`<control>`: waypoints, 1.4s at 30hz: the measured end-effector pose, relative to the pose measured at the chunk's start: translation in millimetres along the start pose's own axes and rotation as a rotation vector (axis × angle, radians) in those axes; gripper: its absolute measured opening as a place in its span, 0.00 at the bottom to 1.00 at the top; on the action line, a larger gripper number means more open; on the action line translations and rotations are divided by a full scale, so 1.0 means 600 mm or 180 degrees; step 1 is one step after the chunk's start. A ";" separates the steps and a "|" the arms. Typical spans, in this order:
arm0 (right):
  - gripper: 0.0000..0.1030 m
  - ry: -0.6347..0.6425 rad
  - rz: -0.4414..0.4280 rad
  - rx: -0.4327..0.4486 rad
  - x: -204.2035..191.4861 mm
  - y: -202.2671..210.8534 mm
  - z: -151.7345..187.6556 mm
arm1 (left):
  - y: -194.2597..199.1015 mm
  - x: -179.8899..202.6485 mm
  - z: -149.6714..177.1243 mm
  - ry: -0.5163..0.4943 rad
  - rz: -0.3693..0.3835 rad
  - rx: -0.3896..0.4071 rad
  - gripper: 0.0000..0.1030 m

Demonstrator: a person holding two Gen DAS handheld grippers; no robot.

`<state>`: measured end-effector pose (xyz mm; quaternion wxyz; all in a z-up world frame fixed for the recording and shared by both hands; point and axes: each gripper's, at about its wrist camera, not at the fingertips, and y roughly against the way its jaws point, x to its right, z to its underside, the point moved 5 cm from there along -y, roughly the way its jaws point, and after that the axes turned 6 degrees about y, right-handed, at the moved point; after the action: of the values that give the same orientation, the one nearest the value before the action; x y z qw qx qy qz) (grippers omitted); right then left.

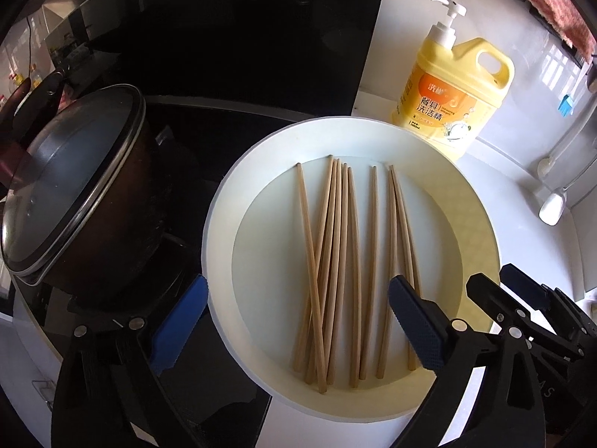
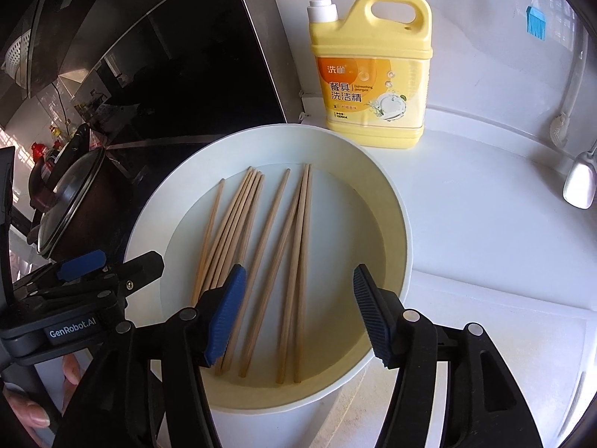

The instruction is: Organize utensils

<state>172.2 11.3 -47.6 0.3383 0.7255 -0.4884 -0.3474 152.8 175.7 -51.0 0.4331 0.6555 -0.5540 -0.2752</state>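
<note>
A round white basin (image 2: 395,224) sits on the white worktop (image 2: 485,261), and wooden chopsticks (image 2: 261,254) lie loose across its flat bottom, running near to far. In the left wrist view about 8 sticks show: a crossed bunch on the left, 1 alone in the middle and a pair on the right.

The left gripper (image 1: 298,321) hangs above the near edge of the basin with its fingers (image 1: 418,328) spread wide, holding nothing; the chopsticks lie below the gap. The right gripper (image 2: 298,313) hovers over the near right part of the basin, its fingers (image 2: 224,313) partly apart and empty, with no stick pressed between them.

A yellow pump bottle of dish detergent (image 2: 373,74) stands just beyond the far rim. A dark pot with a glass lid (image 1: 71,186) sits to the left on the black stove (image 1: 231,138). A hand (image 2: 33,407) grips the left tool at the near left.
</note>
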 end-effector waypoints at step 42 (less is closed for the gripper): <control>0.63 -0.0020 0.0058 0.0079 0.000 0.072 0.007 | 0.073 -0.014 0.002 0.0121 -0.0325 0.0281 0.93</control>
<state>148.5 -2.0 -14.0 0.3308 0.7241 -0.5004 -0.3404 128.4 183.2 -14.2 0.3997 0.7065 -0.5231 -0.2598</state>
